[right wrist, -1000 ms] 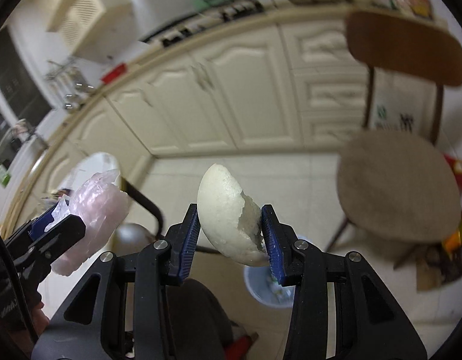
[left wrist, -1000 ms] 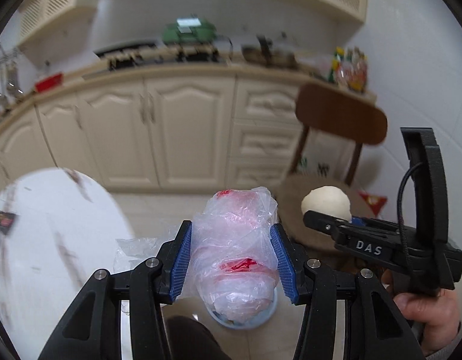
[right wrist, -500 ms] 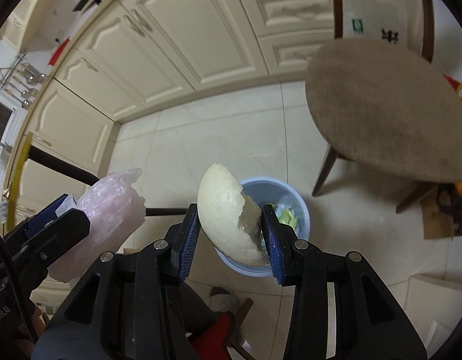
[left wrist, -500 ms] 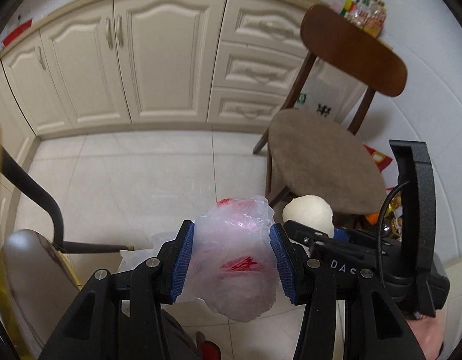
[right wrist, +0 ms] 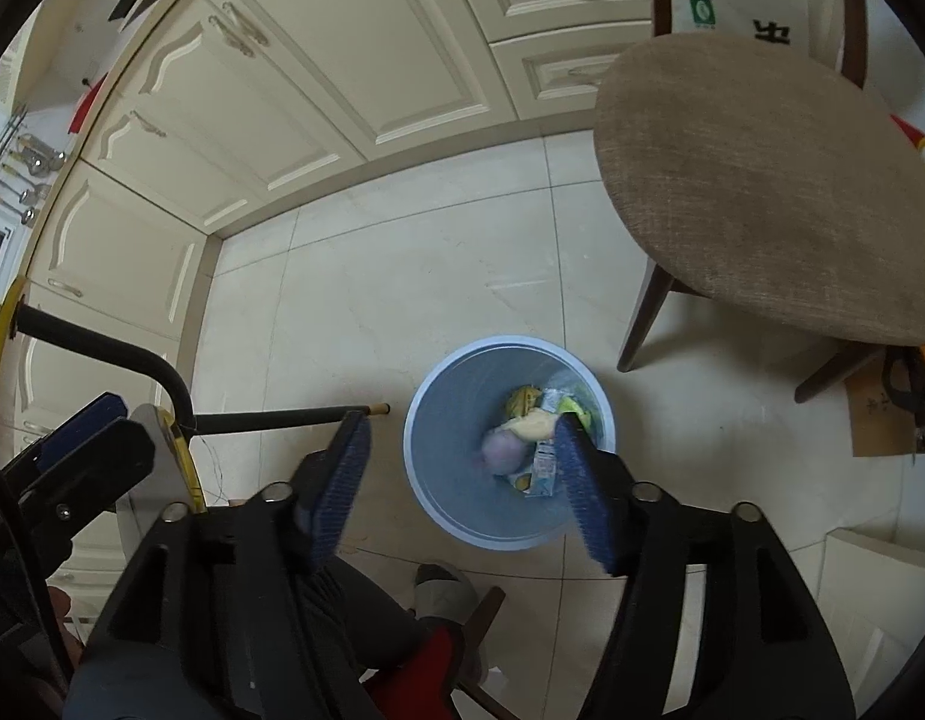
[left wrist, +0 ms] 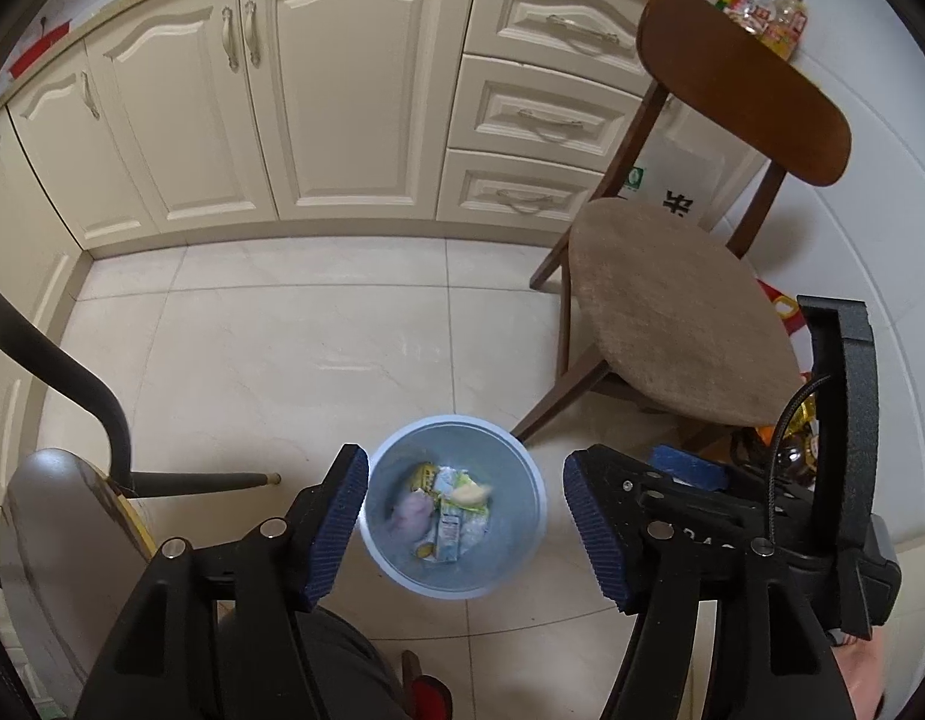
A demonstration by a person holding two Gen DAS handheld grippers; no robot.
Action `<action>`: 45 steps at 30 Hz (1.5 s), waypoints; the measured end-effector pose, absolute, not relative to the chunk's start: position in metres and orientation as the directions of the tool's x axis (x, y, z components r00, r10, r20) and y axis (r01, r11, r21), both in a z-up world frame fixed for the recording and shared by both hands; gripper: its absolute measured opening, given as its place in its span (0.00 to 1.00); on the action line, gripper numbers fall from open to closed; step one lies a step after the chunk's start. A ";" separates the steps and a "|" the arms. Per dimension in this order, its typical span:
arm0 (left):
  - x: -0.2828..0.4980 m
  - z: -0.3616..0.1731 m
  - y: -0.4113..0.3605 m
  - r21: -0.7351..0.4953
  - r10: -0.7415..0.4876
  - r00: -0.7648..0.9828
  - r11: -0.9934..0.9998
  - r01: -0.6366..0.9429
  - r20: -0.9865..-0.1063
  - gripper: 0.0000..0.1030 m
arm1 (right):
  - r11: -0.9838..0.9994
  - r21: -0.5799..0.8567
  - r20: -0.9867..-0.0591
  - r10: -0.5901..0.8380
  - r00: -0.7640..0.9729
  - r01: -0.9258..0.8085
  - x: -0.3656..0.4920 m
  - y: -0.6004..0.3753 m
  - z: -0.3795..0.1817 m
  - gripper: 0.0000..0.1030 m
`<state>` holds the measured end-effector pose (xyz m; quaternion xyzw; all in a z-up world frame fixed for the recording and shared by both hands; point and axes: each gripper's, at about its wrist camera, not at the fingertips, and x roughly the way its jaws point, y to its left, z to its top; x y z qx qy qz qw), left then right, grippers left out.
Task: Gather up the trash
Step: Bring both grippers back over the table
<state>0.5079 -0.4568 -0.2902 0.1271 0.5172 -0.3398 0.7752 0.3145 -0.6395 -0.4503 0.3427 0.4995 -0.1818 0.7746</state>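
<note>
A pale blue trash bin [left wrist: 522,540] [right wrist: 447,480] stands on the tiled floor, straight below both grippers. In it a crumpled clear plastic bag [left wrist: 411,516] [right wrist: 501,450] and a torn piece of white bun [left wrist: 471,492] [right wrist: 534,423] lie blurred among wrappers. My left gripper [left wrist: 462,456] points down over the bin; its jaws are opening and nothing is between them. My right gripper [right wrist: 459,423] also hangs over the bin, jaws opening and empty. The left gripper's blue pads [right wrist: 96,414] show at the left edge of the right wrist view.
A wooden chair with a brown cushion [left wrist: 672,312] [right wrist: 762,180] stands right of the bin. Cream cabinets [left wrist: 342,90] line the far wall. A black curved leg [left wrist: 72,372] and a round table top [left wrist: 60,540] are at left. A person's shoe [right wrist: 444,594] is near the bin.
Both grippers tipped down over the bin and opened. The plastic bag left the left jaws and the bun piece left the right jaws; both now lie in the bin.
</note>
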 end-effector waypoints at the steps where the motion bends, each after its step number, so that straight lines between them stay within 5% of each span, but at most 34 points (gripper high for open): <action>1: 0.515 -0.292 -0.459 -0.148 -0.397 0.245 0.736 0.661 -0.884 0.63 | 0.697 0.348 -0.898 0.058 0.435 0.626 0.314 -0.639 -0.449 0.77; 5: 0.504 -0.281 -0.455 -0.111 -0.395 0.295 0.740 0.663 -0.870 0.72 | 0.697 0.321 -0.904 0.022 0.427 0.641 0.312 -0.638 -0.440 1.00; 11: 0.474 -0.247 -0.427 -0.085 -0.412 0.359 0.747 0.659 -0.838 0.82 | 0.705 0.296 -0.902 -0.015 0.431 0.645 0.311 -0.627 -0.416 1.00; 26: 0.396 -0.144 -0.289 -0.078 -0.495 0.552 0.788 0.611 -0.671 0.85 | 0.811 0.311 -0.790 -0.070 0.609 0.496 0.327 -0.546 -0.284 1.00; 35: 0.345 -0.103 -0.169 -0.053 -0.399 0.732 0.893 0.447 -0.552 0.95 | 0.910 0.289 -0.700 -0.011 0.714 0.298 0.358 -0.446 -0.211 1.00; 45: 0.278 -0.086 -0.051 -0.129 -0.257 0.817 0.966 0.223 -0.516 0.99 | 0.973 0.229 -0.642 0.122 0.757 0.038 0.400 -0.310 -0.166 1.00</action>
